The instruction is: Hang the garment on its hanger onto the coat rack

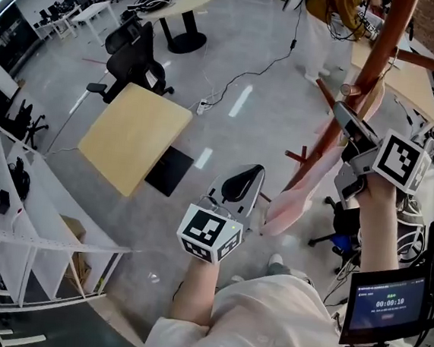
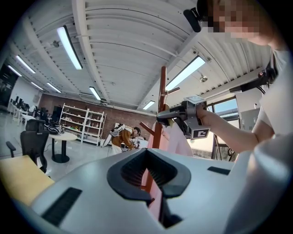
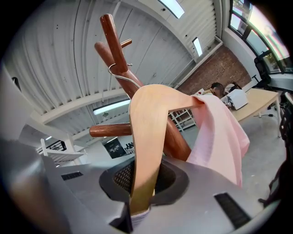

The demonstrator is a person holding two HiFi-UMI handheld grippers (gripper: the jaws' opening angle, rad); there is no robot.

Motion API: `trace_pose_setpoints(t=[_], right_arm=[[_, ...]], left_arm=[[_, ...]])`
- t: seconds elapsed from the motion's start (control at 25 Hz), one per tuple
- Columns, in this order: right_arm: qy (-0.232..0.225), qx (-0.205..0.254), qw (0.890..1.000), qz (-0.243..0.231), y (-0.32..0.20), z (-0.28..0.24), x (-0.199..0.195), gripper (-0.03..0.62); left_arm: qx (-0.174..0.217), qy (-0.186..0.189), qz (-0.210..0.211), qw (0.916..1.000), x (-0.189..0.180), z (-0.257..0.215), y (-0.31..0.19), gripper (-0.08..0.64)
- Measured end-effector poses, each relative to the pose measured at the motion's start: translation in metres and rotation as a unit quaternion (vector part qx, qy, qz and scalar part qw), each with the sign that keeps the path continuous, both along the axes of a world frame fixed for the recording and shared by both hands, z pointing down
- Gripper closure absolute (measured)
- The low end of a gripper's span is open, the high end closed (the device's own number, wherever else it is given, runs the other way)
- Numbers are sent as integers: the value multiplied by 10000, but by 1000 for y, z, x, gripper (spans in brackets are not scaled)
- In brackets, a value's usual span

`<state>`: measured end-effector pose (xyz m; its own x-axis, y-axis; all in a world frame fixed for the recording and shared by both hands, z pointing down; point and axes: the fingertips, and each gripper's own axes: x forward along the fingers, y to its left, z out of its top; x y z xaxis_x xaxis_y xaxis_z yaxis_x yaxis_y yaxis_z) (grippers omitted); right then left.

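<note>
A red-brown wooden coat rack [image 1: 382, 47] leans across the upper right of the head view. My right gripper [image 1: 343, 112] is raised against it, shut on one arm of a pale wooden hanger [image 3: 146, 137]. The hanger's wire hook [image 3: 120, 69] curls round the foot of an upturned peg [image 3: 113, 39]. A pink garment [image 1: 295, 195] drapes from the hanger down along the pole. My left gripper [image 1: 257, 173] is lower, at the garment's bottom edge. Its jaws stand close together, with pink cloth [image 2: 158, 201] showing in the slit between them.
A square wooden table [image 1: 132, 138] and a black office chair [image 1: 133, 58] stand to the left, and white shelving [image 1: 15, 210] lines the left wall. A cable [image 1: 266, 59] runs over the floor. A timer screen [image 1: 386, 303] sits at lower right. A person [image 1: 332, 12] stands beyond the rack.
</note>
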<state>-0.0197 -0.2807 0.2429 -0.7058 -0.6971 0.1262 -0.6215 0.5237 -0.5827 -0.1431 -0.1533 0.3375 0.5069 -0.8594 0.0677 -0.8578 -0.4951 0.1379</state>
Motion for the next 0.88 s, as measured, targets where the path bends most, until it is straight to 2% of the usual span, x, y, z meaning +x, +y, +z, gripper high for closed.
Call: trace_pose_setpoints(t=[0.44,0.88], right_arm=[[-681,743,9938,-462,10,-20,-24,543],[-1118,1247,9846,-507,13,-32,-34,543]], left_arm=[[-42,-169,-452,9988,-21,-1,21,555],[-48,-350,-857,9957,-42,-7,40,554]])
